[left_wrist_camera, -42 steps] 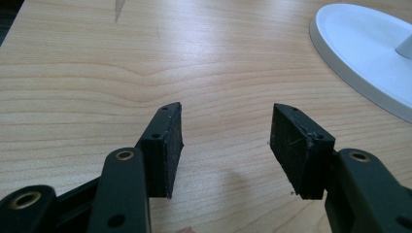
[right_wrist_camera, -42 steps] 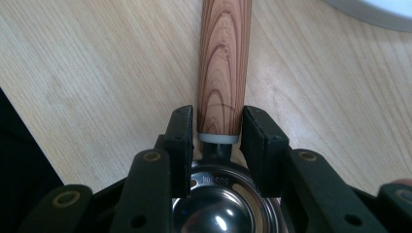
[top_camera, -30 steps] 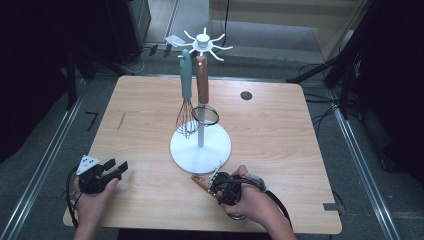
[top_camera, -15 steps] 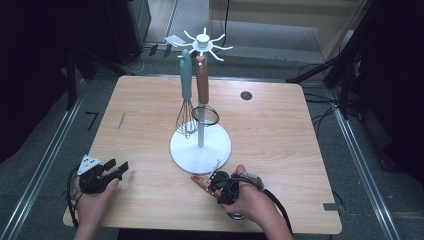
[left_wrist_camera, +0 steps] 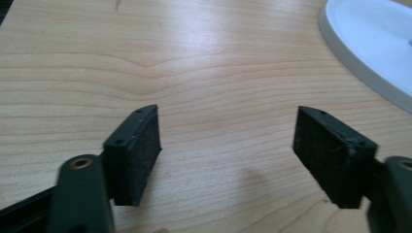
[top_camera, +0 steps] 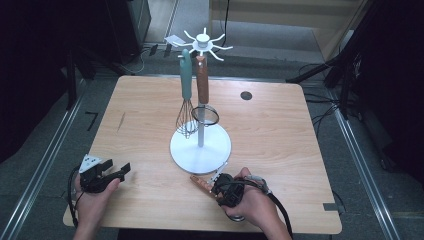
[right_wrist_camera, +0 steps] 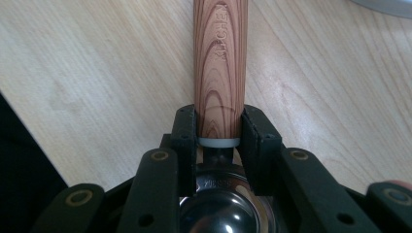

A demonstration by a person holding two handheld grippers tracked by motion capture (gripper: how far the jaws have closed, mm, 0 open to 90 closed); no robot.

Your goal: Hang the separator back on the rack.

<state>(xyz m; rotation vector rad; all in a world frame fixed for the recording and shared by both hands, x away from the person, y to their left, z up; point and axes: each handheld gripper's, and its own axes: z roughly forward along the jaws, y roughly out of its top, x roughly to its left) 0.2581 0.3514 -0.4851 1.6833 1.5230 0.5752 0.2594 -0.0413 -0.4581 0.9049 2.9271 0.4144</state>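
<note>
Wooden tabletop [top_camera: 140, 125] carries, near its front-left corner, the left gripper [top_camera: 111, 172] unmoved with jaws apart over bare wood, while toward the front edge the right gripper [top_camera: 216, 184], clamped on the wood-handled ladle [right_wrist_camera: 220, 68], has slid slightly rightward, seemingly readying a lift to the white utensil stand [top_camera: 200, 148].

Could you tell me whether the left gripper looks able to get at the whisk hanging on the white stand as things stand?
Probably yes: the left gripper is open and holds nothing, and bare table lies between it and the whisk, which hangs on the stand's near-left side.
</note>
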